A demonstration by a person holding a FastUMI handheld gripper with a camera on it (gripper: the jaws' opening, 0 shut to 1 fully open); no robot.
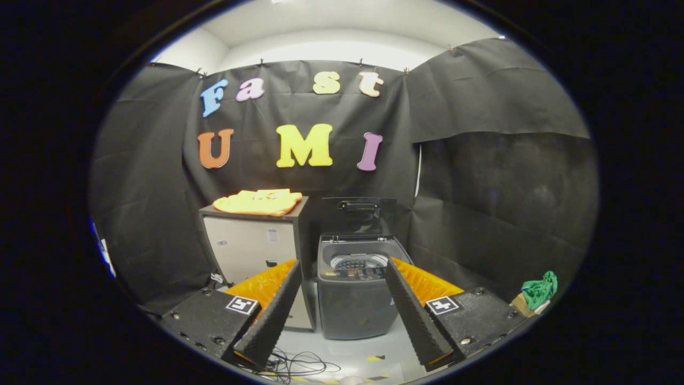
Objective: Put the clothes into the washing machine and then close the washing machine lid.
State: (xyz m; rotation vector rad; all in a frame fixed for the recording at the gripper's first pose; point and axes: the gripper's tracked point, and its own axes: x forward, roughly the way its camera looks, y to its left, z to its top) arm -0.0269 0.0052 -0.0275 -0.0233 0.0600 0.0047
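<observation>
A yellow garment (258, 202) lies folded on top of a cabinet (251, 246) beyond my left finger. To its right stands a small grey top-loading washing machine (355, 291), its dark lid (359, 215) raised upright at the back and the drum (358, 261) showing inside. My gripper (342, 278) is open, its fingers spread wide on either side of the machine and well short of it, with nothing between them.
A green cloth (540, 289) sits on a small cardboard piece at the right, beside the right finger. Loose cables (296, 366) lie on the pale floor below the fingers. Black cloth walls close in the booth all round.
</observation>
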